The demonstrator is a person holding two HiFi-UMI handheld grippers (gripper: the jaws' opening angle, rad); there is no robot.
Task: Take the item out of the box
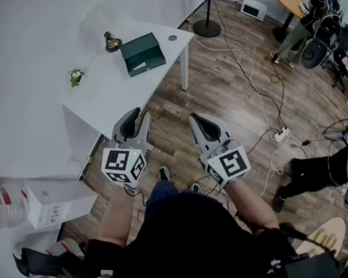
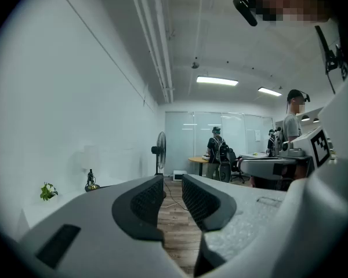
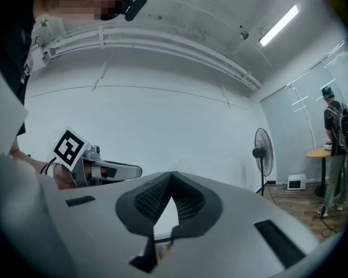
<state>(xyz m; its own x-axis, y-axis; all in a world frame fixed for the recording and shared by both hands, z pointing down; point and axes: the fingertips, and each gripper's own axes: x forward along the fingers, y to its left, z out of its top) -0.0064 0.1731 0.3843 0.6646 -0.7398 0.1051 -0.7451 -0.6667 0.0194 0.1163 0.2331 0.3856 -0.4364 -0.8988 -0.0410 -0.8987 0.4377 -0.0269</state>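
A dark green box [image 1: 142, 54] lies closed on the white table [image 1: 110, 97], near its far end. Its contents are hidden. Both grippers hover over the wooden floor, short of the table's near edge and well away from the box. My left gripper [image 1: 141, 120] points toward the table corner, its jaws shut with nothing between them [image 2: 173, 179]. My right gripper [image 1: 197, 122] is level with it to the right. Its tips meet and hold nothing [image 3: 171, 176]. The left gripper's marker cube [image 3: 69, 146] shows in the right gripper view.
A small dark and gold ornament [image 1: 111, 41] and a little plant [image 1: 76, 76] stand on the table left of the box. A white carton [image 1: 55, 201] sits at lower left. A standing fan [image 1: 207, 16], floor cables with a power strip [image 1: 280, 135] and people [image 1: 316, 22] occupy the right.
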